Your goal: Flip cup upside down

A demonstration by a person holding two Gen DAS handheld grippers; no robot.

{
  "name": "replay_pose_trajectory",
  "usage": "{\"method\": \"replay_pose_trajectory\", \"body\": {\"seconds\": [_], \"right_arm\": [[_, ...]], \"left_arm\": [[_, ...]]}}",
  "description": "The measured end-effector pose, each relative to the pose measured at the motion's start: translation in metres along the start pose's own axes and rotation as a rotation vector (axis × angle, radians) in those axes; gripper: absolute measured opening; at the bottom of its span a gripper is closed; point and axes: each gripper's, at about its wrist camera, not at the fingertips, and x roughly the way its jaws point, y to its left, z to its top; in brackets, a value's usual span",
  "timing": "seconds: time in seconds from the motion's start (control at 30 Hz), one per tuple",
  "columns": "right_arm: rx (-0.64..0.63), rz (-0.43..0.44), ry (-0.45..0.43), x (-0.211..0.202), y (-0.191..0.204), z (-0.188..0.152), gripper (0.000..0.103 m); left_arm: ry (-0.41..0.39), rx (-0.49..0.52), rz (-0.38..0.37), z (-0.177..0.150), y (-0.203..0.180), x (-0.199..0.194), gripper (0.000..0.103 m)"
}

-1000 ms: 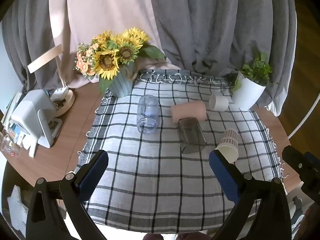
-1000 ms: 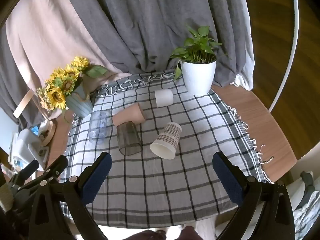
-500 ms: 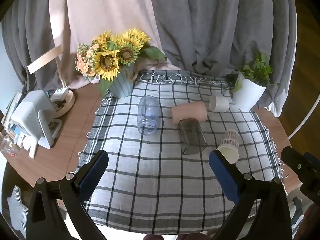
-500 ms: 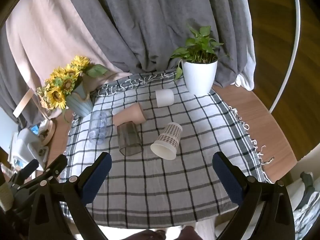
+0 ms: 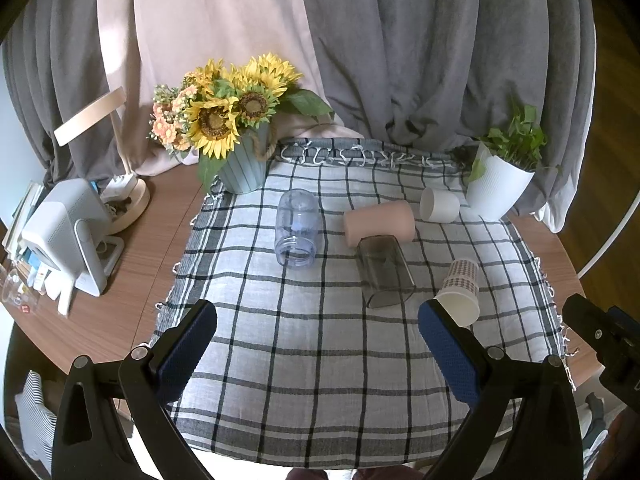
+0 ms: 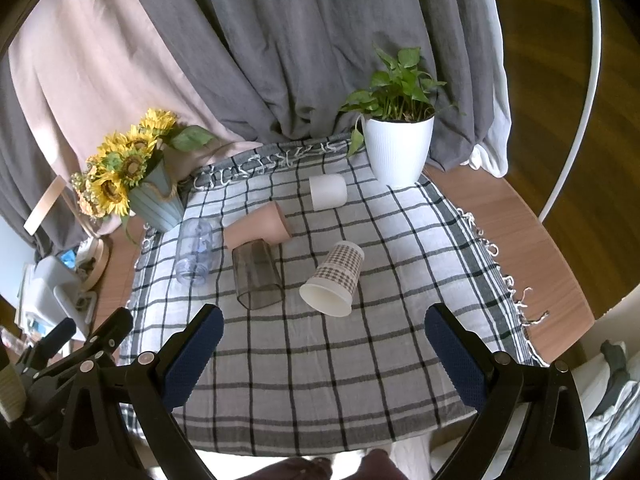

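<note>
Several cups lie on their sides on a checked cloth [image 5: 304, 344] [image 6: 320, 368]: a clear bluish cup [image 5: 297, 228] [image 6: 195, 250], a pink cup [image 5: 379, 222] [image 6: 258, 229], a smoky grey cup [image 5: 384, 270] [image 6: 256, 276], a white cup [image 5: 439, 205] [image 6: 328, 191] and a checked paper cup [image 5: 460, 290] [image 6: 334, 278]. My left gripper [image 5: 318, 334] is open and empty above the cloth's near part. My right gripper [image 6: 324, 340] is open and empty, just short of the paper cup.
A sunflower vase [image 5: 242, 168] [image 6: 154, 200] stands at the cloth's far left corner, a white potted plant [image 5: 498, 188] [image 6: 398, 148] at the far right. A white device [image 5: 68, 236] and a lamp base [image 5: 128, 200] sit on the wooden table's left. Curtains hang behind.
Both views have shifted very slightly; the cups lie as before and both grippers stay open.
</note>
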Motion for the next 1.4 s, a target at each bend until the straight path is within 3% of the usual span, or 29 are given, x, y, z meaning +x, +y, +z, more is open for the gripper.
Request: {"method": "replay_pose_trajectory", "body": {"seconds": [1.4], "right_arm": [[-0.005,0.000,0.015,0.0028,-0.0012,0.0016,0.101]], "left_arm": [[0.011,0.000,0.003,0.0013,0.0003,0.0028,0.103]]}}
